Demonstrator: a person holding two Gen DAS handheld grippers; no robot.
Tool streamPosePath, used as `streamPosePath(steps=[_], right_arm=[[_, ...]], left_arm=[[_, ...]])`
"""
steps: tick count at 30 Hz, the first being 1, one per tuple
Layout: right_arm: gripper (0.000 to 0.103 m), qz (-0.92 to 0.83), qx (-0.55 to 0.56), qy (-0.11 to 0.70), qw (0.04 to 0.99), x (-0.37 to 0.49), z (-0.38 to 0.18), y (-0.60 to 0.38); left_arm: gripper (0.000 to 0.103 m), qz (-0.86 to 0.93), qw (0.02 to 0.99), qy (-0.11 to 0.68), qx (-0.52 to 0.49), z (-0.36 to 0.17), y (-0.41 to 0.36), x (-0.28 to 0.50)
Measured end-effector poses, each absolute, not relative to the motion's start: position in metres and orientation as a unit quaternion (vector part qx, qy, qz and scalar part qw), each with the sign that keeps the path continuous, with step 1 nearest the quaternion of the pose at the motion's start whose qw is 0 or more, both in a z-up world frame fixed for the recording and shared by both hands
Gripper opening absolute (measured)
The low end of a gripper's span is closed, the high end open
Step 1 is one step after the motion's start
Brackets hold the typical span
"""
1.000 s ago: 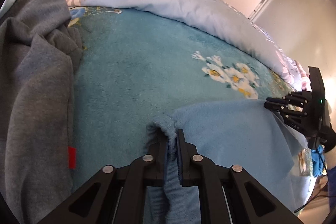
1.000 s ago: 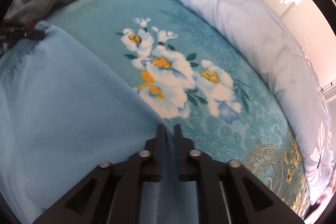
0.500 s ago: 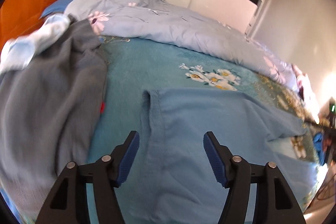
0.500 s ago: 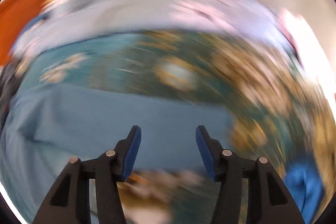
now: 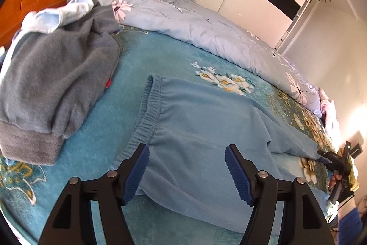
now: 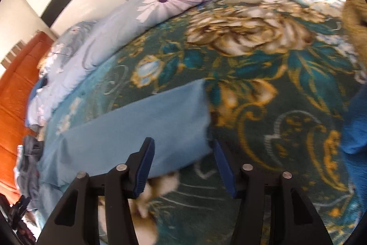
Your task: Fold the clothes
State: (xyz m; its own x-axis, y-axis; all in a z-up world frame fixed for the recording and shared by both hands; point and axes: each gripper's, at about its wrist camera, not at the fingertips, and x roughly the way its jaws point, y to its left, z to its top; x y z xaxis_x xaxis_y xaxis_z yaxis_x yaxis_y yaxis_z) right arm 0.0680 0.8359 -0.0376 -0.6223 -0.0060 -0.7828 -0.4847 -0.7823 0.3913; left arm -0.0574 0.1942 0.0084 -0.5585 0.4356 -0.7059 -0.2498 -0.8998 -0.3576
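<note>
We list: trousers flat on blanket; left gripper, jaws just opening, apart above waistband; right gripper, jaws just closing, apart, leg hem between, unpinched; sweater beside.

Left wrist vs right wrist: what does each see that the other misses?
Left wrist only: the pants' elastic waistband, and the right gripper seen from outside at the leg end. Right wrist only: the pant-leg cuff, a brown cloth. Both: the light blue pants, grey garment, floral blanket, duvet, with each view's own gripper open.
</note>
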Motion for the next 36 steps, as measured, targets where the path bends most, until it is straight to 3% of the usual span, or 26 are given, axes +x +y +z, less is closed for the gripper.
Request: streamPosePath(steps=[2,3,11,19,21,24,26,27,30,32,36], right_arm=[[0.012,0.849,-0.414,0.297,0.141,0.061,-0.04,0.835],[0.007,0.847,-0.415,0.299,0.143,0.058,-0.041,0.837],[0.006,0.877,-0.379,0.226,0.188,0.045,-0.011,0.85],[0.007,0.85,-0.423,0.236,0.206,0.037,-0.047,0.859],[0.008,0.848,-0.431,0.223,0.214,0.033,-0.044,0.858],[0.018,0.848,-0.438,0.194,0.225,0.03,-0.033,0.85],[0.04,0.852,-0.434,0.18,0.23,0.034,-0.019,0.842],[0.044,0.856,-0.428,0.175,0.232,0.038,-0.01,0.837],[0.047,0.876,-0.389,0.178,0.221,0.067,0.025,0.816],[0.055,0.889,-0.359,0.195,0.209,0.101,0.044,0.798],[0.057,0.883,-0.347,0.255,0.189,0.188,0.041,0.762]], left_arm=[[0.073,0.878,0.196,-0.103,-0.423,0.013,0.198,-0.057],[0.073,0.879,0.197,-0.1,-0.423,0.014,0.199,-0.057],[0.073,0.878,0.201,-0.073,-0.429,0.011,0.212,-0.06],[0.073,0.872,0.193,-0.086,-0.441,0.001,0.199,-0.06],[0.073,0.871,0.19,-0.094,-0.443,0.001,0.193,-0.06],[0.073,0.87,0.191,-0.107,-0.441,0.003,0.186,-0.056],[0.074,0.869,0.192,-0.115,-0.442,0.004,0.181,-0.054],[0.074,0.868,0.191,-0.119,-0.442,0.004,0.177,-0.051],[0.075,0.864,0.189,-0.136,-0.446,0.001,0.166,-0.044],[0.076,0.859,0.185,-0.156,-0.451,-0.005,0.155,-0.038],[0.076,0.843,0.177,-0.197,-0.468,-0.023,0.135,-0.028]])
